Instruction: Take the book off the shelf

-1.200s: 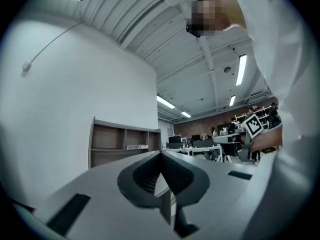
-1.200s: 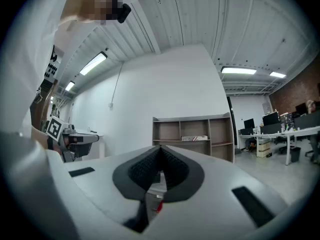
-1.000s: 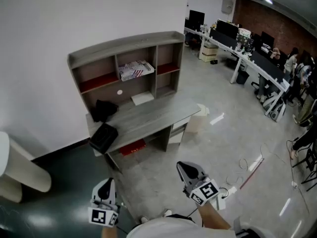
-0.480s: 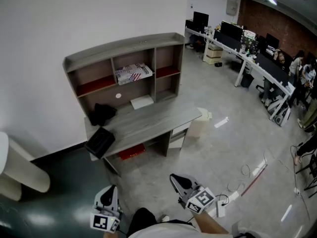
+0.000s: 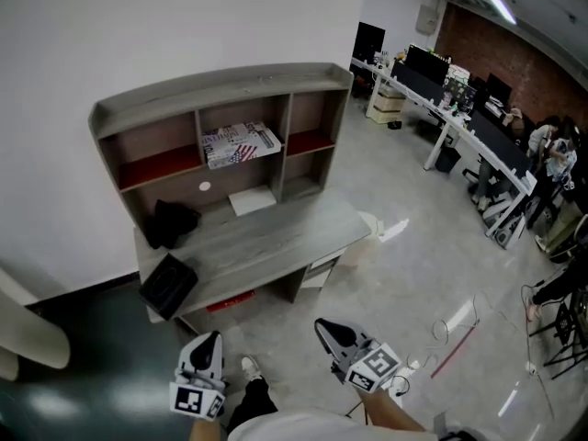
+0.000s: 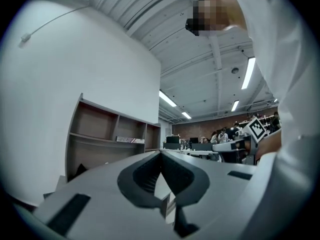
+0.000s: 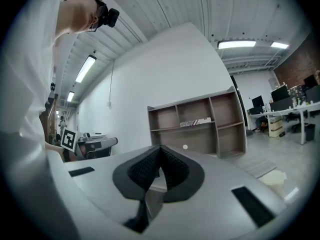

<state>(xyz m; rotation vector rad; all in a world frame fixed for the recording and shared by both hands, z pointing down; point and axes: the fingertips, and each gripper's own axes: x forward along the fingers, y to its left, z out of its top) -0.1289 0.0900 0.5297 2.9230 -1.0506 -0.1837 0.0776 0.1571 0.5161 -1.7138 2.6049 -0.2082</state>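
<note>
A book [image 5: 239, 143] with a flag-pattern cover lies flat in the upper middle compartment of the grey hutch shelf [image 5: 220, 85] on the desk [image 5: 266, 237]. It also shows small in the left gripper view as the book [image 6: 130, 140] and in the right gripper view as the book [image 7: 196, 121]. Both grippers hang low over the floor, well short of the desk. My left gripper [image 5: 211, 341] has its jaws together and nothing in them. My right gripper [image 5: 323, 328] is shut and empty as well. Both point toward the shelf.
On the desk lie a black bag [image 5: 170, 220], a black box [image 5: 167, 286] at the left edge and a white sheet [image 5: 251, 200]. A white bin [image 5: 369, 228] stands by the desk's right end. Office desks with monitors [image 5: 459, 108] line the right side. A cable [image 5: 450, 324] lies on the floor.
The desk and shelf have grown larger and shifted left in the head view as the person stepped closer. Both grippers stayed shut and sit lower in the picture.
</note>
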